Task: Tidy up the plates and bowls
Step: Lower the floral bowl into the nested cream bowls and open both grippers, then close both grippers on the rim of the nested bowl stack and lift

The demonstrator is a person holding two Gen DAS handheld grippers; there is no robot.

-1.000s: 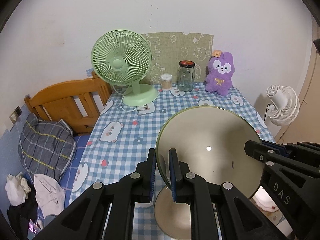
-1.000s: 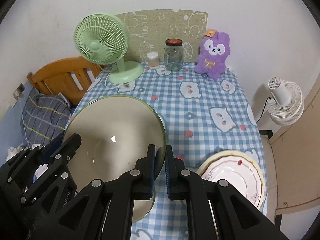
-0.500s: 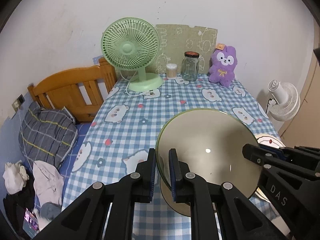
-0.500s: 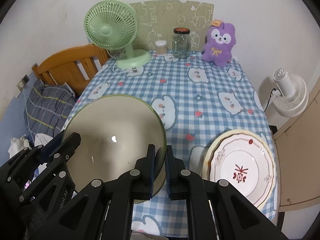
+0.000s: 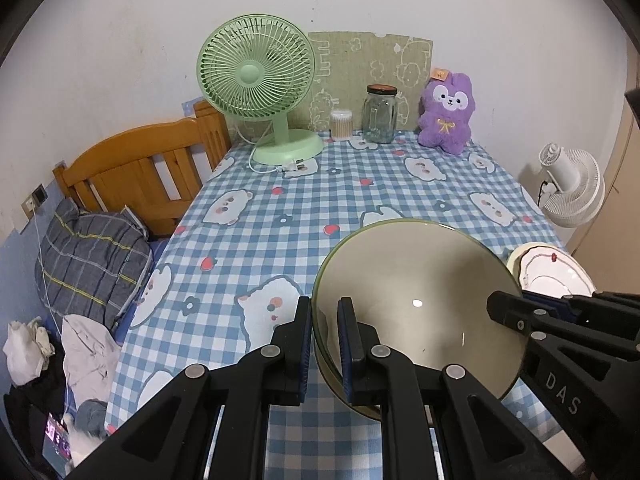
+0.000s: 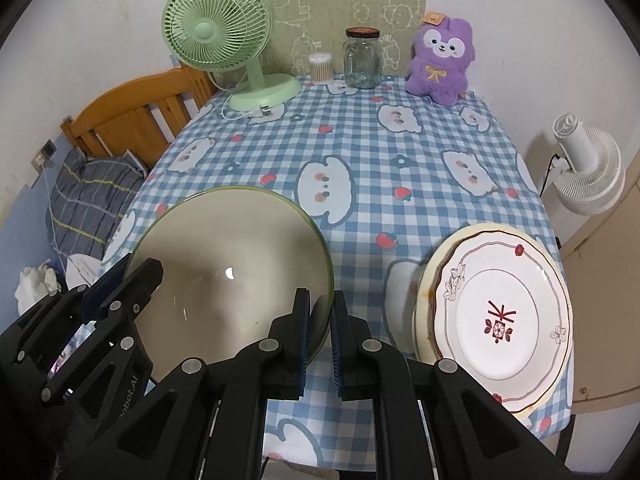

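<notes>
- Left hand-held gripper [image 5: 324,344] is clamped on the left rim of the beige bowl [image 5: 416,300], which is held above the checked surface [image 5: 320,200].
- Right hand-held gripper [image 6: 319,338] is clamped on the opposite rim.
- Stacked plates [image 6: 500,312] lie at the right edge; the bowl is not yet set down.

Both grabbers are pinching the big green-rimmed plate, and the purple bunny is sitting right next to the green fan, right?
Not quite. Both grippers do pinch the green-rimmed plate, but the purple bunny sits beside the glass jar, well apart from the green fan. The right wrist view shows it.
</notes>
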